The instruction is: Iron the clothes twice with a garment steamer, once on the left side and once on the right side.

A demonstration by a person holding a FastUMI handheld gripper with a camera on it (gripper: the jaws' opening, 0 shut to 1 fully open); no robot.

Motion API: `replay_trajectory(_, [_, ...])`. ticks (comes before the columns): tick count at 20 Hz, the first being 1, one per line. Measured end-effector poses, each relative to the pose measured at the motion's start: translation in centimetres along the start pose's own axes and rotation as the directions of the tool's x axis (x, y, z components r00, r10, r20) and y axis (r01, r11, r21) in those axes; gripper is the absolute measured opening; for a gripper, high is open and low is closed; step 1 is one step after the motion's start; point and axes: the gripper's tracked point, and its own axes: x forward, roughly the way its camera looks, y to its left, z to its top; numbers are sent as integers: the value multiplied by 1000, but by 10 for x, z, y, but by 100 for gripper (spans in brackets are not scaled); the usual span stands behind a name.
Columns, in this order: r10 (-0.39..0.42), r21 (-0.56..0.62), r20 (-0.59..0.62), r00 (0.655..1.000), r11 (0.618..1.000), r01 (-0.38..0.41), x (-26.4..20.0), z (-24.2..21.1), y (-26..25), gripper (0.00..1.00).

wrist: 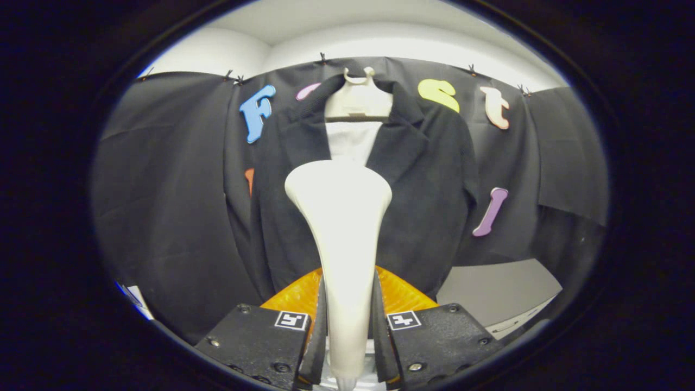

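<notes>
A: Cream plastic, that's the garment steamer (341, 233). It stands upright between the fingers, narrow handle down low, wide head flaring at the top.

B: Gripper (347, 331) state?

A: Clamped on the steamer handle. Both fingers press its sides, one each way. Jaws only as far apart as the handle is wide, no gap visible.

B: Where's the garment?

A: Dark jacket (434, 179) hangs beyond the fingers, straight ahead, against the black cloth wall (163, 206). It sits on a pale hanger (358, 100), hook at the top. Lapels open, a strip of white showing between them just above the steamer head.

B: Steamer touching the jacket?

A: Can't tell. The head overlaps the jacket front near the centre line, but depth isn't readable from this view.

B: Left side or right side of the jacket?

A: Neither clearly. The head sits about midway between the two lapels.

B: Anything else?

A: Orange ribbed part (296, 296) directly behind the fingers, either side of the handle. Grey surface (499, 290) low to the right, past the jacket hem. White wall (380, 43) above the cloth.
</notes>
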Motion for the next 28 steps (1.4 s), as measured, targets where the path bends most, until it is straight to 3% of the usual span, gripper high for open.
replay_trajectory(6, [29,-47,49,998,999,-27,24,52,52,40])
replay_trajectory(10, [24,-72,36,999,997,-22,40,59,70,40])
replay_trajectory(23, [5,-69,-87,996,998,-11,66,-18,62,40])
replay_trajectory(28, [19,-95,-140,990,995,-32,54,-66,67,40])
